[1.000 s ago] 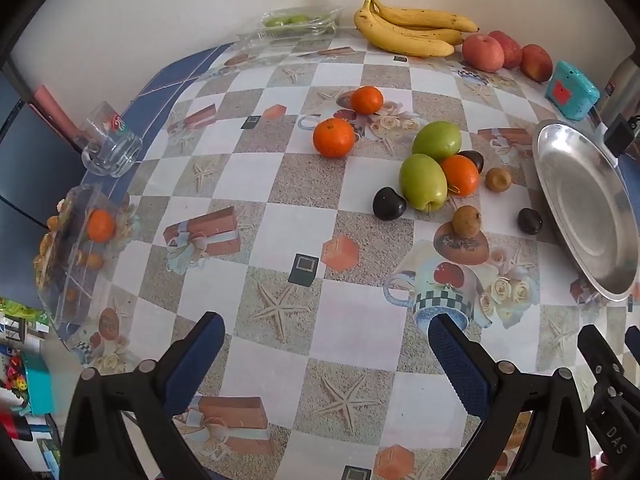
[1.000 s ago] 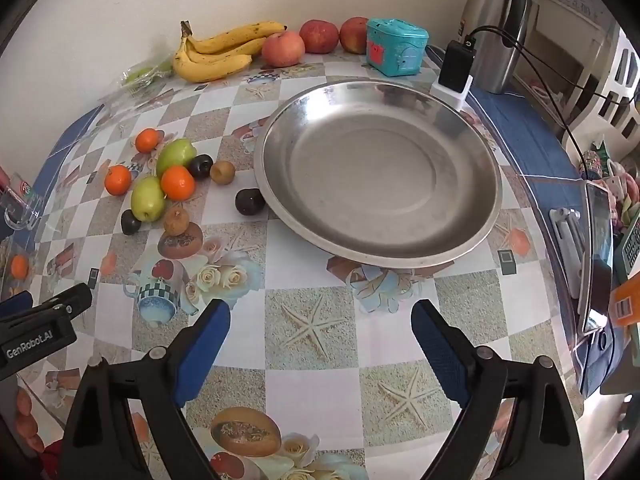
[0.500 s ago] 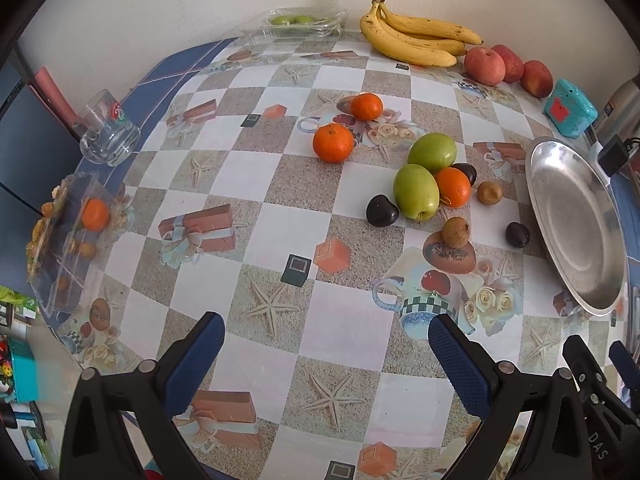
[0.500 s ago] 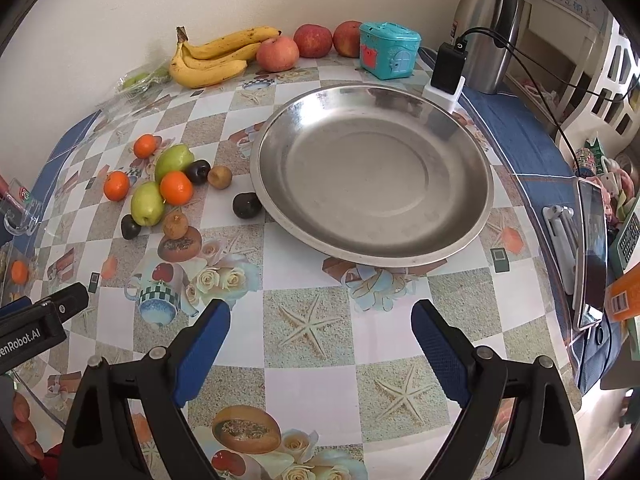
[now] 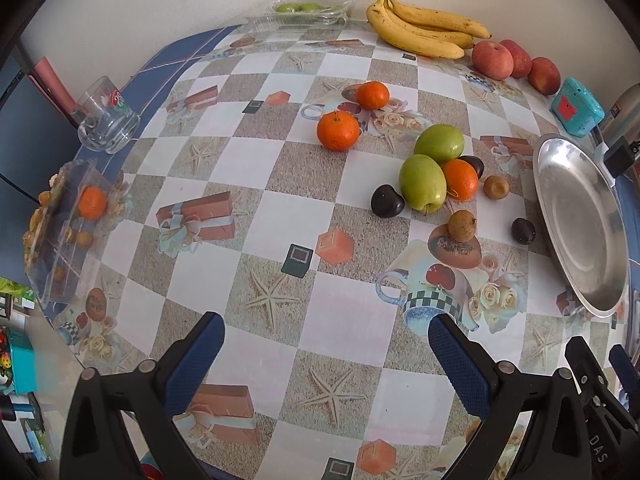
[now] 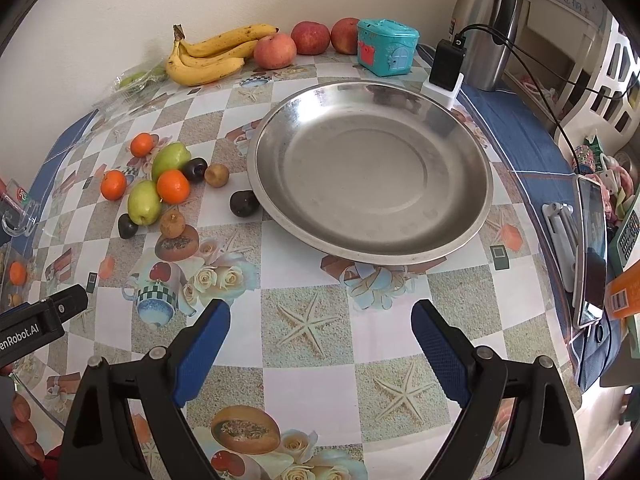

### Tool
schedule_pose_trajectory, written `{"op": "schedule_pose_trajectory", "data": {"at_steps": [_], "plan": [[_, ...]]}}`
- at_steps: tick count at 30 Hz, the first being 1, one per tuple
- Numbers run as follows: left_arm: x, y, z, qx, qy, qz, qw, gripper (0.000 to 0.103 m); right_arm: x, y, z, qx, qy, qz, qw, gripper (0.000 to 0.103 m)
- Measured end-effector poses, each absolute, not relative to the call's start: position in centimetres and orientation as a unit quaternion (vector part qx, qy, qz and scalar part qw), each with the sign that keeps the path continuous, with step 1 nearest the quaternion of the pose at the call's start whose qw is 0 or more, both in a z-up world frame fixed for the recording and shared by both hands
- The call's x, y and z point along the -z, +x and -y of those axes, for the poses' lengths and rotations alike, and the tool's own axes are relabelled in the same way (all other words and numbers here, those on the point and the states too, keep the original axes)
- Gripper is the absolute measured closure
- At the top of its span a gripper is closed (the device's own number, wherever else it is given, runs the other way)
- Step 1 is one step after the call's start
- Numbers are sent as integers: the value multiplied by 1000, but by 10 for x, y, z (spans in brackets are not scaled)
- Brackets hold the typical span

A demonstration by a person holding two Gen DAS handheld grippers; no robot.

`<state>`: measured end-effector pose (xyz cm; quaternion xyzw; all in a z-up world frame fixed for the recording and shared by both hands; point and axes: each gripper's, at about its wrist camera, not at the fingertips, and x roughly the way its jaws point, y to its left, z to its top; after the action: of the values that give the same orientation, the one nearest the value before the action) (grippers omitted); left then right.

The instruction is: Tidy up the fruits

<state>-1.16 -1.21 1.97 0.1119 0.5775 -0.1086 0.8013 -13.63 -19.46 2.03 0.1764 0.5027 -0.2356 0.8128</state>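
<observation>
A cluster of fruit lies mid-table: two green apples (image 5: 422, 182) (image 6: 144, 201), three oranges (image 5: 338, 130) (image 6: 173, 186), dark plums (image 5: 386, 201) (image 6: 243, 203) and small brown fruits (image 5: 462, 225). An empty steel plate (image 5: 580, 220) (image 6: 370, 180) sits to their right. Bananas (image 5: 424, 28) (image 6: 212, 56) and three red apples (image 5: 492, 60) (image 6: 275, 51) line the back wall. My left gripper (image 5: 326, 346) is open and empty above the table's near part. My right gripper (image 6: 320, 332) is open and empty in front of the plate.
A glass mug (image 5: 106, 122) and a clear box with an orange (image 5: 66, 224) sit at the left edge. A teal box (image 6: 386, 46), charger (image 6: 446, 68) and steel flask (image 6: 486, 24) stand behind the plate. A phone (image 6: 590, 256) lies at the right.
Both grippers have drawn back and risen slightly, so the fruit and plate look a little farther away. Nothing on the table has moved; both stay open.
</observation>
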Motion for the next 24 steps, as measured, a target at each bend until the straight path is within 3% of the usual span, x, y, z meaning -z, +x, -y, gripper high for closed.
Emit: {"op": "schedule_pose_trajectory", "data": {"at_steps": [24], "plan": [[-15,-11,12,103,115,-587,795,0,-20,-136,194,235,175,-507,811,11]]}}
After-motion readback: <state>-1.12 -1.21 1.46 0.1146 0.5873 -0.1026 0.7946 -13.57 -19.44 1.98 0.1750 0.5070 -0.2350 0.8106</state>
